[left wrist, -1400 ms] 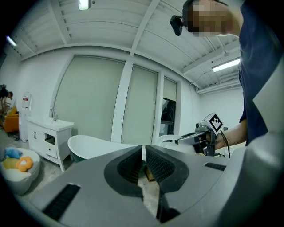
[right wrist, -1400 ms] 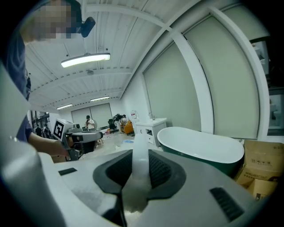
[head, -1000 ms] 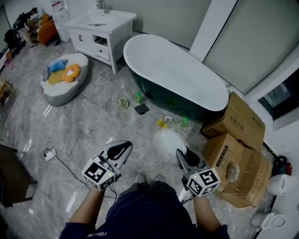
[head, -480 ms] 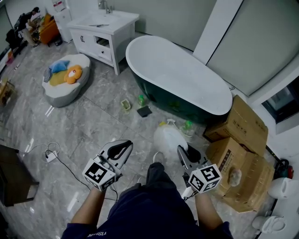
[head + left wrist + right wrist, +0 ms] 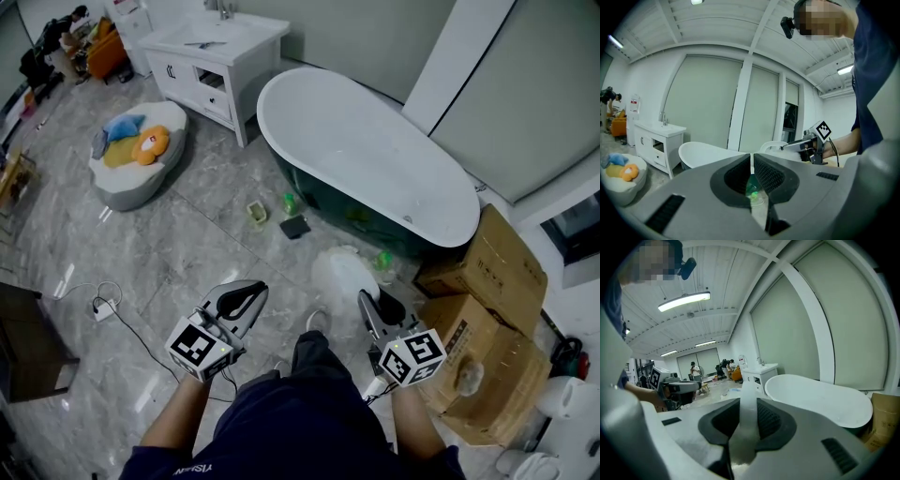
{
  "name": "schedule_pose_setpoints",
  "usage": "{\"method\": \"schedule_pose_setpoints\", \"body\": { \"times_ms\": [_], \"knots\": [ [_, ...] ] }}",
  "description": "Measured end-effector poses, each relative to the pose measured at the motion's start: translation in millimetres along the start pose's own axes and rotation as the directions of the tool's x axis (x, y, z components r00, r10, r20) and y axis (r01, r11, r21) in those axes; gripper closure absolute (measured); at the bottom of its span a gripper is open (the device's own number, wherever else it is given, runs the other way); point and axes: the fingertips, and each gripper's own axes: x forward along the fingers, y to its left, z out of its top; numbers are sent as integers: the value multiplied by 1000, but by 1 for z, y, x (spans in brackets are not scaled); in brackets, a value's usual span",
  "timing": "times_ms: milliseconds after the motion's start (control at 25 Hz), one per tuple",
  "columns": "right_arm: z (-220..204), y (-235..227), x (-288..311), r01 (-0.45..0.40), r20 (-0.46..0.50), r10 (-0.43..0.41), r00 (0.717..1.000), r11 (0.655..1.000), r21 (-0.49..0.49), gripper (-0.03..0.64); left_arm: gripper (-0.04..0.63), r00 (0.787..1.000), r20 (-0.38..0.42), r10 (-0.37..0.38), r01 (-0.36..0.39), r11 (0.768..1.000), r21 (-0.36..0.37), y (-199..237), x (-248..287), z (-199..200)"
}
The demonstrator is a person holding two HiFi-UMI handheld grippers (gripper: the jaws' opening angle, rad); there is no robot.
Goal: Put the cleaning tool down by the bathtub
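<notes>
— Where is it?
— Just short of the bathtub (image 5: 366,159), the cleaning tool (image 5: 342,274) juts ahead of the right gripper (image 5: 372,306), which is clamped on its flat handle (image 5: 747,418).
— Handling?
— Probably light and soft-headed; grip the stiff handle. The left gripper (image 5: 241,298) is closed and empty.

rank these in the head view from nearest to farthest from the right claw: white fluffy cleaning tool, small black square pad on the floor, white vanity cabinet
1. White fluffy cleaning tool: just ahead of the right claw, which is shut on its handle.
2. Small black square pad: farther ahead, a little to the left.
3. White vanity cabinet: far back, at the upper left.
</notes>
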Motion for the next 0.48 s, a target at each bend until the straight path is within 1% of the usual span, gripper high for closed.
{"method": "schedule_pose_setpoints", "body": {
  "times_ms": [480],
  "knots": [
    [23,-112,86,-51,-70,53,996,998,35,523,549,994,-88,62,-65,997,-42,65,110,5]
  ]
}}
